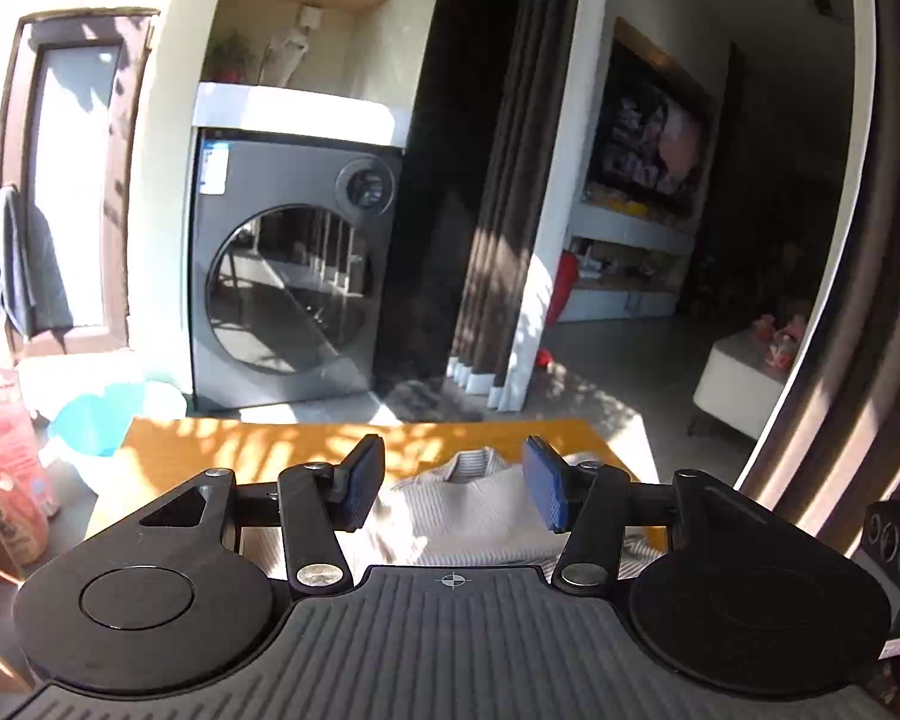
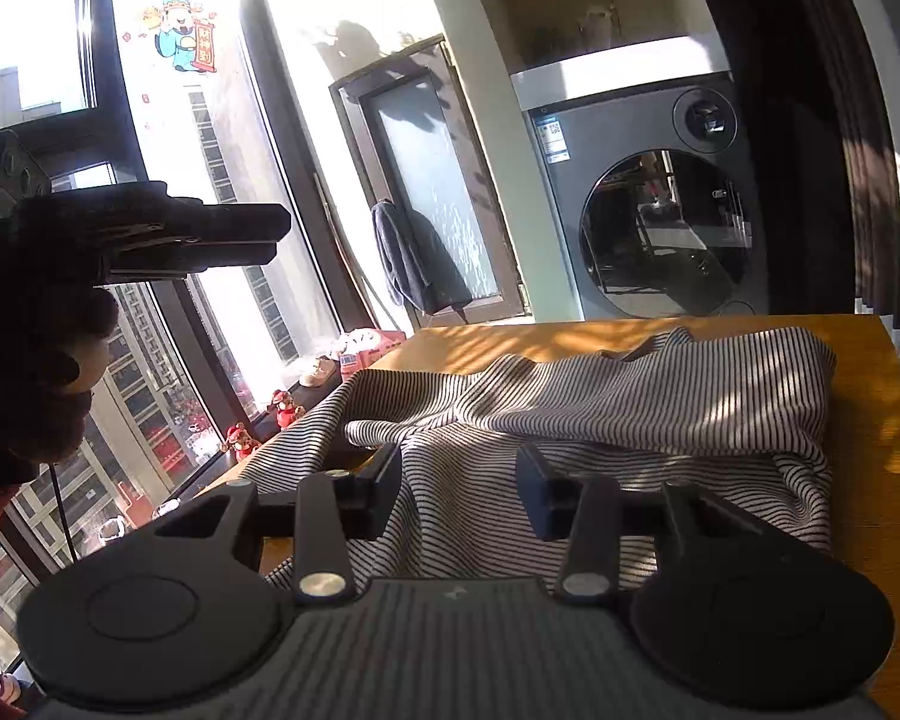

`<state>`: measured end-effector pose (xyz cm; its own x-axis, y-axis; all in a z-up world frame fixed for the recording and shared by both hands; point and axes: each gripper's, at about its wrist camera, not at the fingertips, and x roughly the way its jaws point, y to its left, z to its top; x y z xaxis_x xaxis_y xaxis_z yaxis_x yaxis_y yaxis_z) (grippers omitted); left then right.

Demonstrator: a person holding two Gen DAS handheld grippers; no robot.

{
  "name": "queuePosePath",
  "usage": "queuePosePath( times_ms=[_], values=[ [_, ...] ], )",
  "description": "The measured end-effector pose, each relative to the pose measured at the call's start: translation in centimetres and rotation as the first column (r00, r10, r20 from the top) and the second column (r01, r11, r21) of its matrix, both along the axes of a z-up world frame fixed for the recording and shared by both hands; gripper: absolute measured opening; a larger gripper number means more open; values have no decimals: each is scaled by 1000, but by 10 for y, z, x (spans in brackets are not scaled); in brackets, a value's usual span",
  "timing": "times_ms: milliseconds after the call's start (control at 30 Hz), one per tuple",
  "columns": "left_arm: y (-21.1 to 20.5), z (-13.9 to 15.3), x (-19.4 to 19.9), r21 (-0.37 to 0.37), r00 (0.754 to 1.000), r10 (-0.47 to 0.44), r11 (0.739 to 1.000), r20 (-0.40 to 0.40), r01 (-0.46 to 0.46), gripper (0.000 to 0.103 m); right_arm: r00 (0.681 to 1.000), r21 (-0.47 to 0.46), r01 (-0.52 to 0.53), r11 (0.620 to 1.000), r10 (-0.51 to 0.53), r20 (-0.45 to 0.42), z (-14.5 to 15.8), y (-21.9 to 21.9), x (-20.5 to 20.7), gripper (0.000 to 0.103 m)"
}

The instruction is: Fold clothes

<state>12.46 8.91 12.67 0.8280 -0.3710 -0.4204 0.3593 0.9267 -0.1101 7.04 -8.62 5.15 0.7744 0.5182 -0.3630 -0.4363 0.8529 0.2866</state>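
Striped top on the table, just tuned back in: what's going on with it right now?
A person is folding the striped top on the wooden table with handheld tongs. It lies rumpled, partly doubled over, not yet neat. The right tongs hover open just above the cloth, gripping nothing. The left tongs are open too, raised above the table and holding nothing.

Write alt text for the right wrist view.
A striped garment lies rumpled on a wooden table, with the right gripper open just above its near edge. The left gripper hangs at the far left before sunlit windows; a washing machine stands behind the table.
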Motion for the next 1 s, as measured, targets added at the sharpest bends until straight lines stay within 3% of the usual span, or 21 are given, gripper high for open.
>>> queuePosePath(
  times_ms=[33,100,200,333,367,433,500,567,633,733,900,1000],
  values=[
    [4,-10,-6,84,1000,12,996,-3,-12,62,1000,-25,-12,1000,12,19,0,8,-1,43],
    [11,-32,-19,267,1000,12,964,-16,-8,68,999,-41,-28,999,29,38,0,16,1,45],
    [18,-74,-45,495,998,-15,868,-68,47,70,999,-39,-44,998,45,26,-4,19,2,53],
    [26,-119,-57,647,992,35,761,-119,51,70,999,-46,-53,998,53,4,-8,21,4,55],
    [31,-127,-55,653,990,51,756,-129,46,68,999,-47,-53,997,52,-3,-9,22,4,56],
    [36,-134,-44,634,986,82,773,-146,30,55,999,-53,-49,997,48,-17,-10,22,4,57],
    [39,-137,-34,611,981,112,791,-162,11,22,999,-41,-40,998,39,-26,-10,19,3,63],
    [34,-133,-26,587,981,123,809,-153,-9,9,999,-26,-28,999,27,-33,-11,14,0,70],
    [25,-126,-23,563,984,105,826,-141,-8,7,999,-20,-18,1000,18,-32,-10,10,-1,70],
    [10,-98,-13,449,989,67,893,-129,-2,5,1000,-3,-3,1000,3,-24,-10,3,-4,70],
    [-14,-41,10,158,994,-22,987,-107,38,2,999,19,50,999,-50,5,-3,-15,-6,70],
    [-42,-11,19,23,993,-107,994,-51,108,2,995,30,97,995,-98,23,2,-30,-10,70]
  ],
)
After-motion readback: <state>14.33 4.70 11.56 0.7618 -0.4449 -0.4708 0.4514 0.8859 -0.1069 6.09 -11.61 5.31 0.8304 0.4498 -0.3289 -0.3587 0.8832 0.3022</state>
